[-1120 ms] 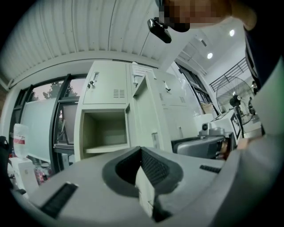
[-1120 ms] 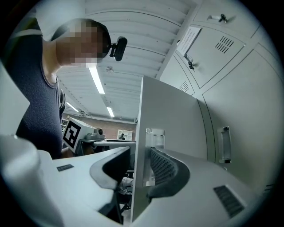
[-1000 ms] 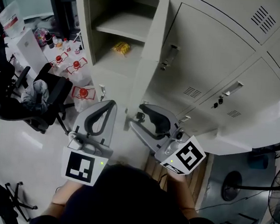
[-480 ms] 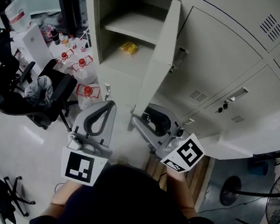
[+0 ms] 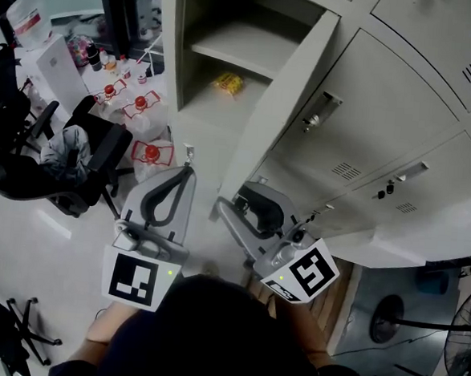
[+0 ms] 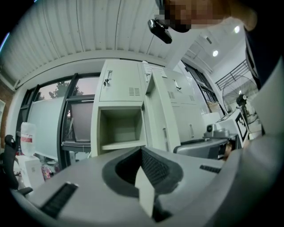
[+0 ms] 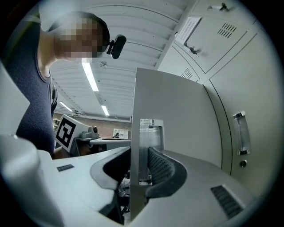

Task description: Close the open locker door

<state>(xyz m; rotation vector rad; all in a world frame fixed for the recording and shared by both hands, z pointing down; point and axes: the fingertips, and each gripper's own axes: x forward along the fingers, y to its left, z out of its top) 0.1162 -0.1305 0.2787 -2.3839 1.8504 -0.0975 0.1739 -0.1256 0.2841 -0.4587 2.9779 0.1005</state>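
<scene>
The grey locker door (image 5: 285, 114) stands open and slants out from the locker toward me, its handle (image 5: 321, 110) on the outer face. The open compartment (image 5: 229, 46) holds a shelf and a yellow packet (image 5: 228, 82). My right gripper (image 5: 233, 201) is at the door's lower free corner. In the right gripper view the door's edge (image 7: 135, 133) stands between the closing jaws of that gripper (image 7: 140, 153); its right pad (image 7: 157, 166) lies beside the folded lip. My left gripper (image 5: 185, 172) hangs left of the door, shut and empty, facing the compartment (image 6: 120, 128).
Closed lockers (image 5: 419, 99) fill the right side. A black office chair (image 5: 68, 159) and several red-capped bottles (image 5: 145, 153) stand on the floor at the left. A fan (image 5: 403, 319) sits at the lower right, beside a pale ledge (image 5: 425, 237).
The view has shifted, so the locker sits further right and the door slants more. My right gripper has stayed at the door's lower corner. The left gripper has hardly moved.
</scene>
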